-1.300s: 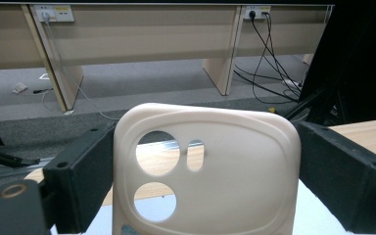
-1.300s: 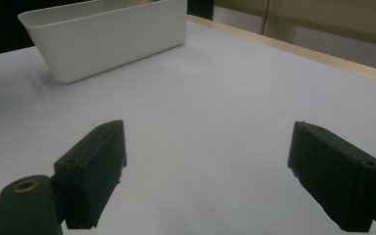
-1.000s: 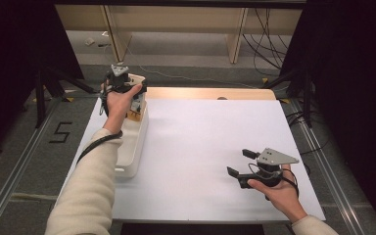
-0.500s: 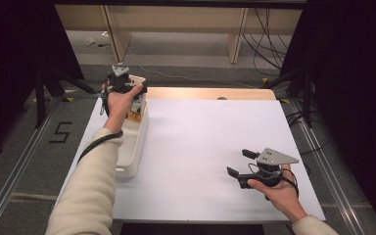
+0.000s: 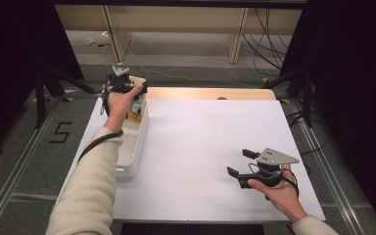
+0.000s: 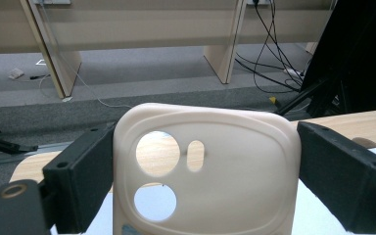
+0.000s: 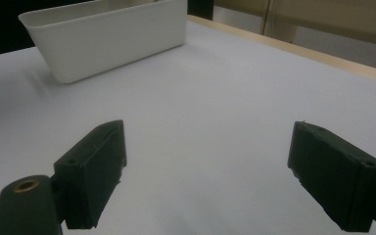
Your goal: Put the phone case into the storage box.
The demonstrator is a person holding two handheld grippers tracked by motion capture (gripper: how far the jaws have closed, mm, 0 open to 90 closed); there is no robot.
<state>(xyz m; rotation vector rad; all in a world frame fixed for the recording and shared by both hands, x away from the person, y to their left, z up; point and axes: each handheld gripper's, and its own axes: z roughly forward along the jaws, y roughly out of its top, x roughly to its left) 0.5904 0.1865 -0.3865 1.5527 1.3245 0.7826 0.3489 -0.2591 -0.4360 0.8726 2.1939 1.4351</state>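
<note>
Cream, matte rubbery phone case (image 6: 205,171), rounded at the corners, pierced by two round holes and a small slot, clamped edge to edge in the left tool (image 6: 203,171) above the far end of a white plastic bin (image 5: 133,147). Smooth white counter (image 5: 200,142) with pale wood rim. Right tool (image 5: 239,162) wide open, gripping nothing, blocky black pads over bare counter.

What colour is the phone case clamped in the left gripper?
Pale cream, seen best in the left gripper view: the phone case sits between the left gripper jaws.
</note>
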